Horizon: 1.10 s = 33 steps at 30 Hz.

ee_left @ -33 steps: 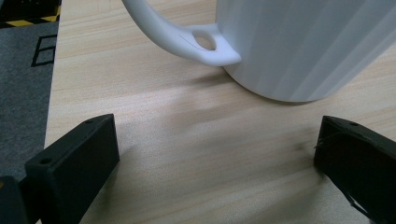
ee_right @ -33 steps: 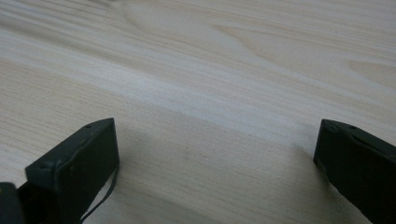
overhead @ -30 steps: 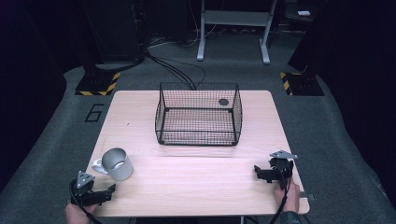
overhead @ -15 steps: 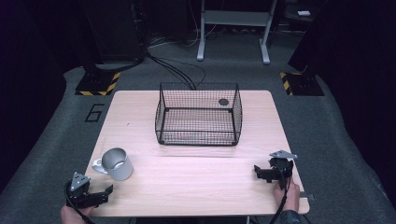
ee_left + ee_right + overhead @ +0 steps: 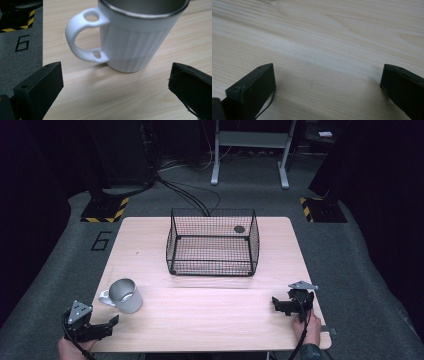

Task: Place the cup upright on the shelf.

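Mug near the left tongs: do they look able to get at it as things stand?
Probably yes. The left tongs stand open, aimed at the upright mug, with bare table between them and nothing in the way.

We can read one sign: a large dark figure "6" (image 5: 101, 240) marked on the grey floor (image 5: 60, 265), just off the left edge of the desk (image 5: 210, 320) near its far left corner. We see the same "6" (image 5: 22, 43) in the left gripper view, again on the floor beside the desk edge. The yellow and black striped plates (image 5: 105, 212) on the floor carry no writing we can read. We find no letters or brand on the mug (image 5: 135, 35) or the wire basket (image 5: 212, 242).
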{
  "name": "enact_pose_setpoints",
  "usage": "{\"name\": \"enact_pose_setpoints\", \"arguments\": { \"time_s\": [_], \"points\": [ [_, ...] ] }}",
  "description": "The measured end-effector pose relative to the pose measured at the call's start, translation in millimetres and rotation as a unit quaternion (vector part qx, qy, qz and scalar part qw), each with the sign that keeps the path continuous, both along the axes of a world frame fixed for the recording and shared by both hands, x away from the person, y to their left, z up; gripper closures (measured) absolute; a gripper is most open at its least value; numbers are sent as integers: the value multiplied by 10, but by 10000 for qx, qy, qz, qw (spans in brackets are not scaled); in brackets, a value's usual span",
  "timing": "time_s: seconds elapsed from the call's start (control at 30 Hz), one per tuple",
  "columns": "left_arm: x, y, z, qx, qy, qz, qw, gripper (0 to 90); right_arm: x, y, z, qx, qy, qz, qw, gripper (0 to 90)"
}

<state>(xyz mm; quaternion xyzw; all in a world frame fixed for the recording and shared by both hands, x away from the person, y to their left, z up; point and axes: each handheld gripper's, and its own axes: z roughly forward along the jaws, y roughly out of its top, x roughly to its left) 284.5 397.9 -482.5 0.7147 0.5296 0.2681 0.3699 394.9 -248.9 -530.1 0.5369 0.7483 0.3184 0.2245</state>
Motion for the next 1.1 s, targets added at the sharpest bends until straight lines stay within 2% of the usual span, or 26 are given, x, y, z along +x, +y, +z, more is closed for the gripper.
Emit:
{"name": "enact_pose_setpoints", "arguments": {
  "time_s": [0.03, 0.1, 0.17, 0.2, 0.33, 0.37, 0.4, 0.43, 0.7, 0.8, 0.83, 0.93, 1.07, 1.1],
  "points": [
    [-4, -1, 41, 4, 24, -46, 10000, 0, 0, 0, 0, -1, 0, -1, 10000, 0],
    [-1, -25, 101, -1, -92, -60, 9999, 0, 1, 6, 0, 31, -1, -30, 10000, 0],
    [-2, -26, 133, -1, -58, -108, 9999, 0, 1, 7, 0, 31, 0, -30, 10000, 0],
    [2, -36, 149, -26, -126, -106, 9999, 0, 1, 7, 0, 31, 0, -31, 10000, 0],
    [10, -68, 237, -30, -129, -204, 9997, 0, 4, 5, -1, 21, -13, -17, 10000, 0],
    [17, -94, 270, -59, -220, -207, 9995, 0, 4, 5, -1, 22, -13, -18, 10000, 0],
    [17, -94, 270, -59, -220, -207, 9995, 0, 4, 5, -1, 22, -13, -18, 10000, 0],
    [16, -104, 308, -40, -173, -262, 9995, 0, 4, 5, 0, 22, -11, -19, 10000, 0],
    [91, -215, 465, 8, -341, -399, 9986, 0, 3, 5, -1, 21, -12, -19, 10000, 0],
    [123, -233, 476, 27, -350, -420, 9985, 0, 4, 5, -1, 22, -12, -19, 10000, 0],
    [150, -253, 477, 41, -430, -402, 9983, 0, 4, 5, -1, 21, -13, -18, 10000, 0],
    [209, -281, 492, 51, -359, -474, 9982, 0, 4, 5, -1, 21, -13, -18, 10000, 0],
    [298, -308, 464, 68, -376, -459, 9982, 0, 4, 5, -1, 20, -11, -17, 10000, 0],
    [343, -309, 454, 48, -298, -476, 9984, 0, 4, 6, -1, 22, -12, -20, 10000, 0]
  ]
}}
